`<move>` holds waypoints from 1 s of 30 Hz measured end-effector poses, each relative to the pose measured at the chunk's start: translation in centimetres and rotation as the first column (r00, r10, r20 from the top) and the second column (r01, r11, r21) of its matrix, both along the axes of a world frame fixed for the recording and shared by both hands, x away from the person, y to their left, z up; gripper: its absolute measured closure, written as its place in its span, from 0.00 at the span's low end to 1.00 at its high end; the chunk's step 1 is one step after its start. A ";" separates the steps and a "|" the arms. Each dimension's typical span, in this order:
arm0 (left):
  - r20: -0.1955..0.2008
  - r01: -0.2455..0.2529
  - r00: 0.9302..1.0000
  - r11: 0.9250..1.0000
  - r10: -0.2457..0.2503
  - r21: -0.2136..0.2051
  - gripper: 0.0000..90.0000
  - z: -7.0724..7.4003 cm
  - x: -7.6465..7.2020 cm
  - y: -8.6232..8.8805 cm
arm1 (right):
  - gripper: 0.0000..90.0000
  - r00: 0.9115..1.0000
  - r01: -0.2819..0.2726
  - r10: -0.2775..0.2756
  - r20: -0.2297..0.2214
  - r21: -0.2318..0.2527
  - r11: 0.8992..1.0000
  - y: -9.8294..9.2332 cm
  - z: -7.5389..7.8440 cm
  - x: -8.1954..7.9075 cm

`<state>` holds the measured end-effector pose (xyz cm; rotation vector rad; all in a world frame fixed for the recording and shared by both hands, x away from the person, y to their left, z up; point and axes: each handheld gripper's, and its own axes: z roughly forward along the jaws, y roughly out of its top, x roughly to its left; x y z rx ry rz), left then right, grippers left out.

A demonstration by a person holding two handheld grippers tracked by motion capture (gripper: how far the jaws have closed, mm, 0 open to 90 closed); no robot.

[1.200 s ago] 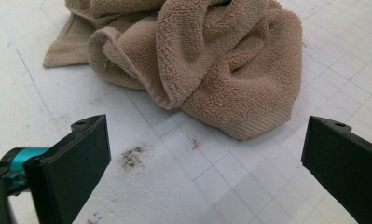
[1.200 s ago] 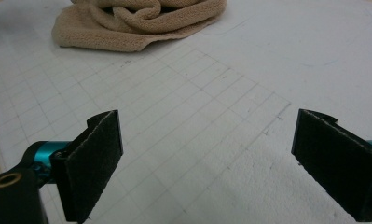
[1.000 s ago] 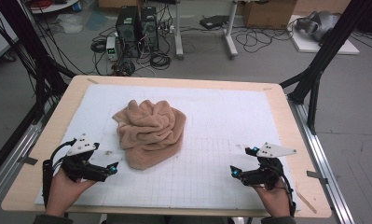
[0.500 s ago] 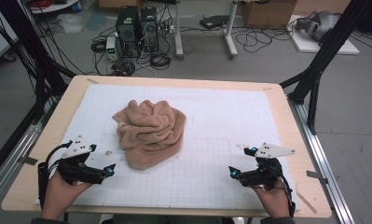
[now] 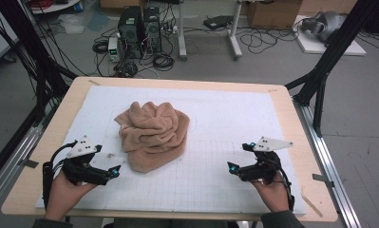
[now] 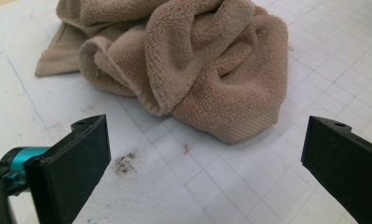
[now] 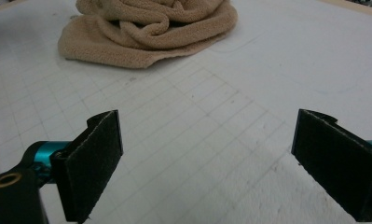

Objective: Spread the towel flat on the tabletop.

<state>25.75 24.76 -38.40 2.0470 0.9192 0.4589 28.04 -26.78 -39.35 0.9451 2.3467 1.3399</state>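
Observation:
A crumpled tan towel (image 5: 153, 132) lies in a heap on the white gridded mat (image 5: 225, 114), left of centre. My left gripper (image 5: 112, 173) rests near the front left of the mat, open, its tips a short way from the towel's near corner. In the left gripper view the towel (image 6: 197, 70) lies just ahead of the spread jaws, nothing between them (image 6: 204, 161). My right gripper (image 5: 232, 168) is at the front right, open and empty, well apart from the towel. The right gripper view has the towel (image 7: 151, 28) far ahead, beyond its wide jaws (image 7: 207, 154).
The mat covers a wooden table (image 5: 291, 114) with bare edges all round. A small dark smudge (image 6: 124, 162) marks the mat near the left gripper. Beyond the table, computers and cables (image 5: 135, 28) sit on the floor. Black frame legs (image 5: 329, 61) stand at both sides.
The left gripper has drifted slightly back towards the front-left edge of the mat. The right gripper and the towel have stayed where they were.

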 end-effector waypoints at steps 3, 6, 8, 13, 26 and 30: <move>-0.001 0.011 1.000 1.000 -0.011 -0.005 0.02 0.2 0.4 -0.5 | 0.09 1.000 -0.021 0.021 0.006 -0.013 1.000 1.0 0.6 1.1; 0.001 0.012 1.000 1.000 -0.012 -0.006 0.02 0.3 0.6 -0.6 | 0.09 0.999 -0.036 0.036 0.003 -0.018 0.999 1.7 1.0 1.8; 0.002 0.017 1.000 1.000 -0.017 -0.011 0.02 0.5 0.9 -0.9 | 0.09 0.998 -0.060 0.060 0.000 -0.023 0.998 2.9 1.5 2.9; -0.001 0.021 1.000 1.000 -0.021 -0.016 0.02 0.6 1.9 -1.4 | 0.09 0.996 -0.086 0.086 0.003 -0.023 0.996 5.0 1.9 4.5; -0.003 0.034 0.999 0.998 -0.034 0.047 0.13 0.7 5.9 -4.3 | 0.19 0.982 -0.180 0.179 -0.053 -0.032 0.983 11.5 0.8 8.5; -0.004 0.031 1.000 0.997 -0.031 0.068 0.20 0.2 7.5 -4.8 | 0.28 0.976 -0.208 0.204 -0.082 -0.045 0.977 13.2 -0.4 9.5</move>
